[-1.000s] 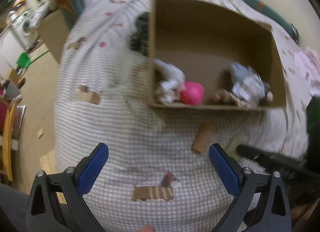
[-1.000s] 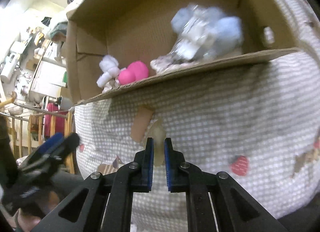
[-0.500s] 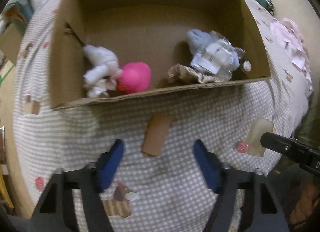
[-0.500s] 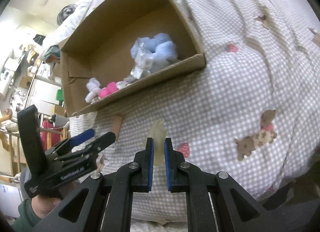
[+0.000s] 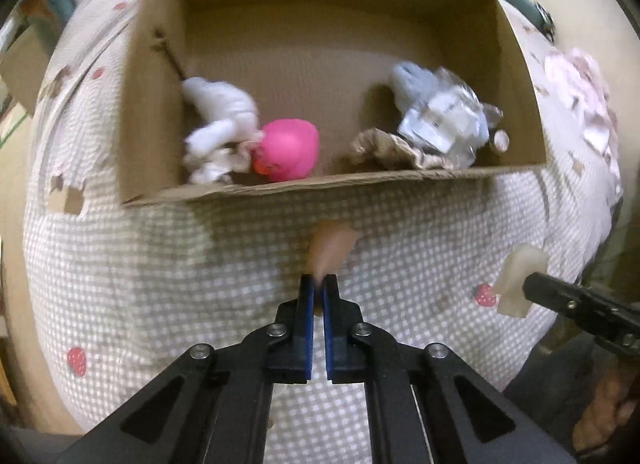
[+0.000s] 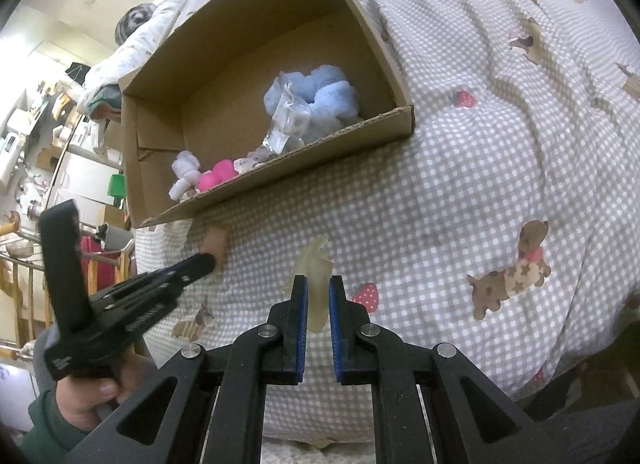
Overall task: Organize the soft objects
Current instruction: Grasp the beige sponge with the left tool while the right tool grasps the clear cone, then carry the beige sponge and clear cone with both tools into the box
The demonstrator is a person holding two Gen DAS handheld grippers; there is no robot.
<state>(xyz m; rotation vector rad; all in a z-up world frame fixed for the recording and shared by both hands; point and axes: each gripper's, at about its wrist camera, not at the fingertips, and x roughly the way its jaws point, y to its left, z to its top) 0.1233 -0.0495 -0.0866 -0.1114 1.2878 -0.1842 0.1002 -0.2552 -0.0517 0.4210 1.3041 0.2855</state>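
Both grippers are loaded, so this looks like the carry step, with dropping the pieces into the box [image 5: 520, 96] to follow. The left gripper [image 5: 318, 296] has its jaws clenched on a tan piece [image 5: 332, 248], pinched at its near end so most of it sticks out ahead of the blue pads. The piece is motion-blurred, and whether it is lifted or touches the checked bedspread [image 5: 160, 284] cannot be told. The right gripper [image 6: 318, 296] grasps a pale piece [image 6: 314, 264] that stands upright between its pads and above the fabric; the jaws are not fully together, only closed as far as the piece allows. The box sits on the bedspread beyond both grippers, its open side toward them and its near lip low. Inside, a white plush [image 5: 224, 124] and a pink toy [image 5: 290, 148] lie touching in the near left corner, while a blue plush [image 6: 324, 96] with clear wrapping [image 5: 444, 120] and a crumpled brown scrap [image 5: 384, 148] lie toward the near right corner. The middle of the box floor is bare. The next move calls for lifting each piece over the near lip, reaching past it into that middle gap, and only then letting go. The pieces are light and soft, so they may cling to a pad or fall short onto the lip.
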